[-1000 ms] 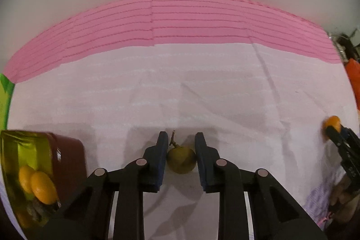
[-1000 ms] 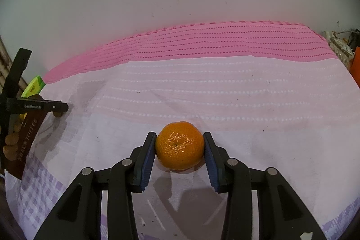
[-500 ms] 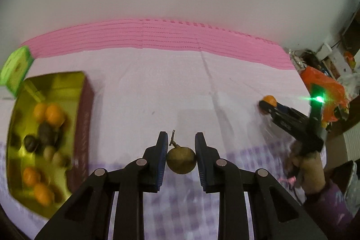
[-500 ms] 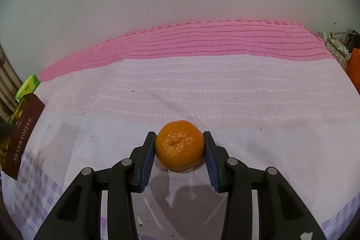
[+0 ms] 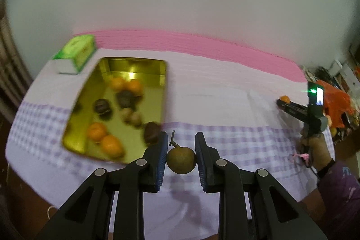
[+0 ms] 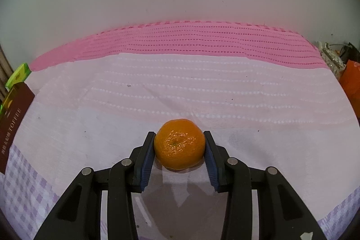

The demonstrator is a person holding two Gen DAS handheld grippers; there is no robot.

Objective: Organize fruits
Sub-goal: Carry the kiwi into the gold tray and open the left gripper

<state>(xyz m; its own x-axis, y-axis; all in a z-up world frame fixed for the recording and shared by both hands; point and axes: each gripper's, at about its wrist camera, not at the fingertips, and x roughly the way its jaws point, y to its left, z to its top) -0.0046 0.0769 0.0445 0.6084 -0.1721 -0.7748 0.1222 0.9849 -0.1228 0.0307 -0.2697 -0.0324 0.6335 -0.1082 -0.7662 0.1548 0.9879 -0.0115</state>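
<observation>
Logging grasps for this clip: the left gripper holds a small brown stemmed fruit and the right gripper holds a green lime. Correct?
Not quite. The right gripper holds a round orange tangerine, as the right wrist view shows. The left gripper does hold the small brown stemmed fruit.

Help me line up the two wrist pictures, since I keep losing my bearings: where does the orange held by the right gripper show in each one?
Left wrist view: the orange is a small dot at the far right, at the tip of the right gripper.
Right wrist view: the orange sits bottom centre, clamped between the blue pads.
Shared landmark: the green box at the cloth's far left.
</observation>
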